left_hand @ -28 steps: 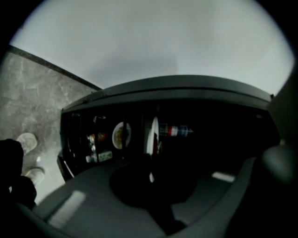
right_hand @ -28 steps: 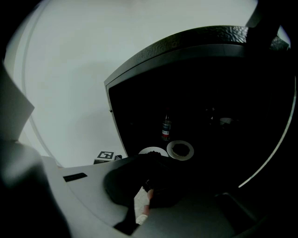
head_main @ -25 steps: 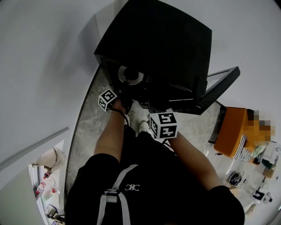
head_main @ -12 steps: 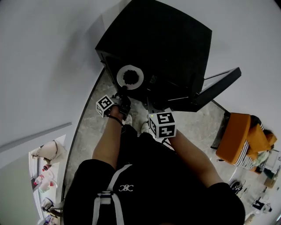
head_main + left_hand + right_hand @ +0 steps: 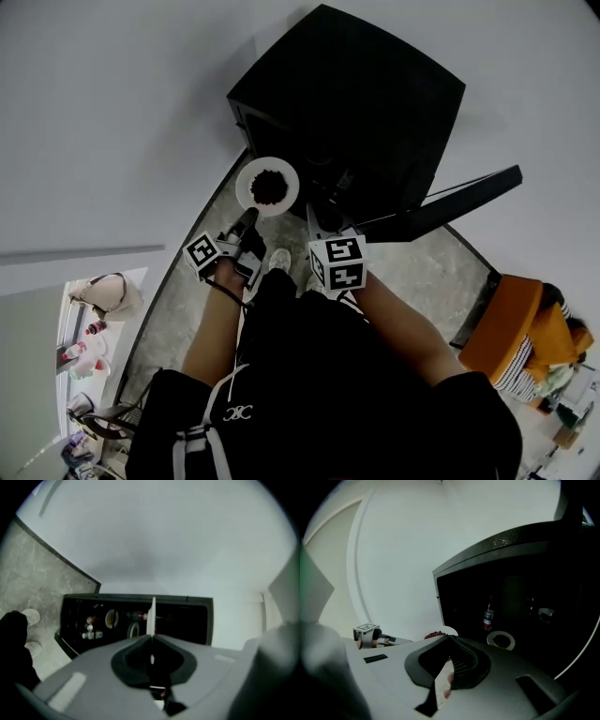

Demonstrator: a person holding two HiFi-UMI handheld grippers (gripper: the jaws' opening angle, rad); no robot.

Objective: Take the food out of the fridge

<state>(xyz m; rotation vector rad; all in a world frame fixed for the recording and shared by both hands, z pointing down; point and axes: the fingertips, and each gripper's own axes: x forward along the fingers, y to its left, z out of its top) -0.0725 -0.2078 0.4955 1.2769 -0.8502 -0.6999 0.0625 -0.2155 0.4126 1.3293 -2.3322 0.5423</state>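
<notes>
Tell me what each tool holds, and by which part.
The left tool grips the white round plate of dark red food by its near rim. The right tool holds nothing.

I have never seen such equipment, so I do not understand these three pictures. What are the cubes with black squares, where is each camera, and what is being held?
A person stands before a small black fridge with its door open, with a hand-held claw in each hand. The marked cubes are parts of those claws. One picture looks down from the person's head; the other two look along each claw. The left claw is shut on the rim of a white plate of dark red food, outside the fridge. The right claw is shut and holds nothing. Inside the fridge stand a bottle and another plate.
</notes>
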